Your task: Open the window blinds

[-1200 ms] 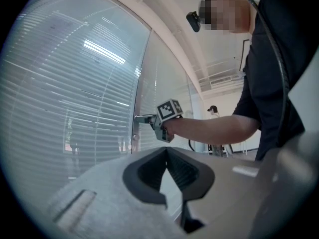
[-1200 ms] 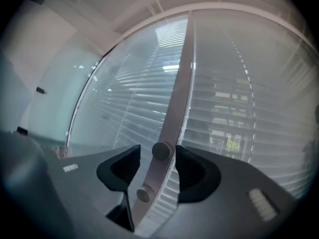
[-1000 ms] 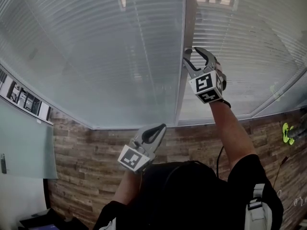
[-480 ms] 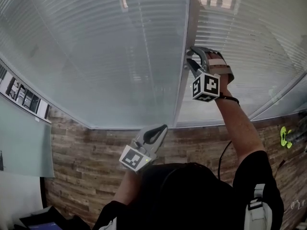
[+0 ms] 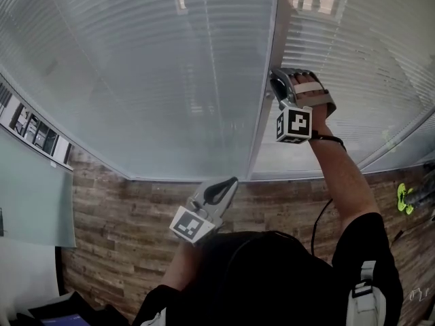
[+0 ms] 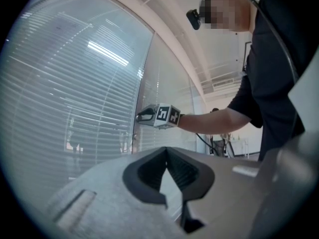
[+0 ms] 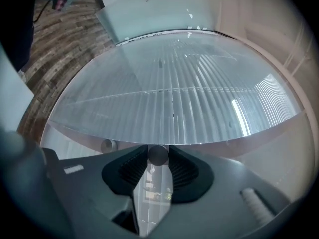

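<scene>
My right tongs (image 7: 158,159) are closing on the small round grey knob (image 7: 158,154) between them; I must hold it centred before turning. My left tongs (image 6: 166,156) are together, empty.

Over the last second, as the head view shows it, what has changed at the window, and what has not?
The right gripper has rolled about its own axis at the window frame, and its jaws are closing on the round knob between them. The left gripper, shut and empty, stayed low; the blinds look unchanged.
</scene>
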Action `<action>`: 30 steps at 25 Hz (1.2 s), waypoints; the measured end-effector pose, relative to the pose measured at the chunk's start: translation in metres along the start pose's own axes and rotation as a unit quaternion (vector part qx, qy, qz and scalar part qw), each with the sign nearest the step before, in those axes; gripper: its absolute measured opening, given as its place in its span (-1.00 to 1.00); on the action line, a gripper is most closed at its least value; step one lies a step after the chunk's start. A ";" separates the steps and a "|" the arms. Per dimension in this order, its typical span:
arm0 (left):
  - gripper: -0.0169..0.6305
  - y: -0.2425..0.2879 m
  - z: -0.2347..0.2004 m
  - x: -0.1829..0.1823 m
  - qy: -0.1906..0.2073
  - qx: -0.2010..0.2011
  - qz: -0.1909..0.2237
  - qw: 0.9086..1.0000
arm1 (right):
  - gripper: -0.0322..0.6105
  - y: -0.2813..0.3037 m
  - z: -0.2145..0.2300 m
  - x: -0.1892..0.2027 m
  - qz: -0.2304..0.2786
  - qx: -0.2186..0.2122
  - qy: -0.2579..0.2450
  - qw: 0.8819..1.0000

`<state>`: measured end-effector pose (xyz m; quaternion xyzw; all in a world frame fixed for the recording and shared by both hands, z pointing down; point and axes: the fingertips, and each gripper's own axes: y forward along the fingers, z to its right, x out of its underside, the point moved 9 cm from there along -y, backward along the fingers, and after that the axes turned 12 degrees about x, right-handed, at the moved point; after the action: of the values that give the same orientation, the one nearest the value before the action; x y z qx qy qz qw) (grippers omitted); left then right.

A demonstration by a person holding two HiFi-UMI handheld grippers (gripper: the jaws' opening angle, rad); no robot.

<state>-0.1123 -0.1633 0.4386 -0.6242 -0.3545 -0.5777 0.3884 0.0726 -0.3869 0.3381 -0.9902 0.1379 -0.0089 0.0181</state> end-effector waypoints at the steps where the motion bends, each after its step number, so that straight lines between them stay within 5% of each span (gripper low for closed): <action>1: -0.93 0.000 0.000 0.000 0.001 0.000 0.000 1.000 | -0.50 0.001 0.000 0.000 0.000 0.001 -0.002 1.000; 22: -0.93 -0.004 0.000 -0.001 0.000 -0.004 -0.004 1.000 | -0.50 0.000 0.006 0.002 -0.014 0.014 0.128 0.992; 30: -0.93 -0.005 0.004 0.000 -0.001 0.001 -0.005 1.000 | -0.50 -0.002 0.011 0.003 -0.027 0.020 0.228 0.973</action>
<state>-0.1150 -0.1576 0.4386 -0.6225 -0.3585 -0.5787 0.3861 0.0763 -0.3852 0.3274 -0.9650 0.1115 -0.2373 0.0057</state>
